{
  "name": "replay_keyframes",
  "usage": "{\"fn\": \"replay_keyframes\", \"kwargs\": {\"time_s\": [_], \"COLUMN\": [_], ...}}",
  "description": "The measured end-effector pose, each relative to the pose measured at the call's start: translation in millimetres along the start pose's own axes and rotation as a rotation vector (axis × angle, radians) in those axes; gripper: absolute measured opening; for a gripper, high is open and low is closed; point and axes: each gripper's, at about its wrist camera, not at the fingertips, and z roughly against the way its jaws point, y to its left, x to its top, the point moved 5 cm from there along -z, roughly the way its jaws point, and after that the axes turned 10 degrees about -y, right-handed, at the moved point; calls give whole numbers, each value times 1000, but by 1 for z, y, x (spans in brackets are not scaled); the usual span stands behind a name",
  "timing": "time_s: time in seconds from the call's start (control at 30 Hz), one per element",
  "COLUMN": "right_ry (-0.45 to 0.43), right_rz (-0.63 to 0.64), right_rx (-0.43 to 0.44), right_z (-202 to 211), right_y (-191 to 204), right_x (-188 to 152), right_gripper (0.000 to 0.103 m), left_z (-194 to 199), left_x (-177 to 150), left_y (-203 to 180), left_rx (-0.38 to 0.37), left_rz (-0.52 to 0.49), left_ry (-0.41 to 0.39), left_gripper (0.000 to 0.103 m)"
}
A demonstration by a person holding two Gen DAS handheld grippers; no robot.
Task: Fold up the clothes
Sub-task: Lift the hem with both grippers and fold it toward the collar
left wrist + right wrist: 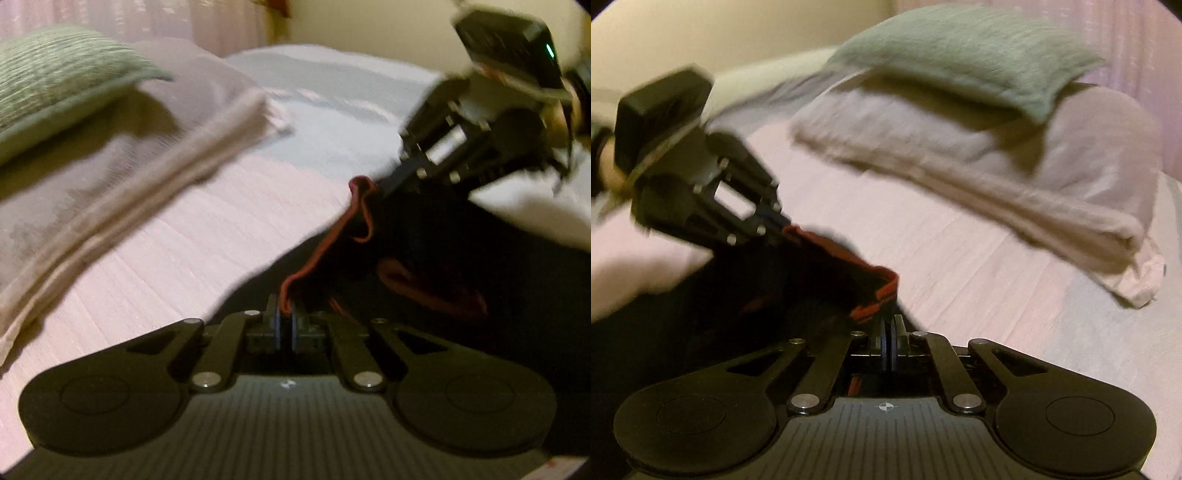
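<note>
A black garment with a red edge [413, 236] hangs stretched between both grippers above a pink bed. My left gripper [285, 314] is shut on its red hem; the same gripper shows in the right wrist view [783, 229], pinching the garment's far corner. My right gripper [891, 325] is shut on the red trim of the black garment [798, 280]; in the left wrist view the right gripper [384, 184] holds the other corner at upper right. The cloth sags between them. Both views are motion-blurred.
The pink bed cover [177, 258] spreads below. A lilac pillow [155, 147] with a green cushion [55, 77] on it lies at the bed's head; in the right wrist view the pillow [1034, 177] and cushion [960, 51] lie at the upper right. A cream wall [369, 22] stands behind.
</note>
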Motion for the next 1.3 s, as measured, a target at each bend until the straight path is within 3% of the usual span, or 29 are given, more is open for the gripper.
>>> {"fn": "replay_keyframes", "kwargs": {"time_s": [0.17,0.3,0.37,0.43,0.57,0.67,0.83,1.03,1.13,1.3], "right_ry": [72,133,126,82,-9,-2,78,-5,-33,31], "right_rz": [33,11,9,-53,-229,-351,-397,-391,-419,-481], "right_rx": [13,-5,-18,-2,12,13,-14,-30,-71,-103], "right_z": [-7,-12,-4,9,9,-13,-44,-16,-9,-31], "right_y": [18,21,26,29,26,18,12,14,0,-19], "right_x": [-40,-48,-41,-30,-9,-14,-46,-36,-41,-67], "right_gripper": [0,4,28,39,39,39,33,33,33,33], "left_z": [-9,-15,-14,-14,-8,5,26,-6,-29,-38], "left_x": [-34,-40,-39,-39,-41,-45,-36,-14,-19,-25], "left_y": [-24,-29,-33,-38,-41,-43,-35,-18,-6,-5], "left_rx": [5,38,48,55,28,-3,33,100,132,139], "left_rz": [-63,-64,-102,-135,-150,-128,11,128,184,200], "left_ry": [78,100,104,115,136,156,101,21,47,60], "left_gripper": [3,3,3,3,12,14,17,16,16,17]}}
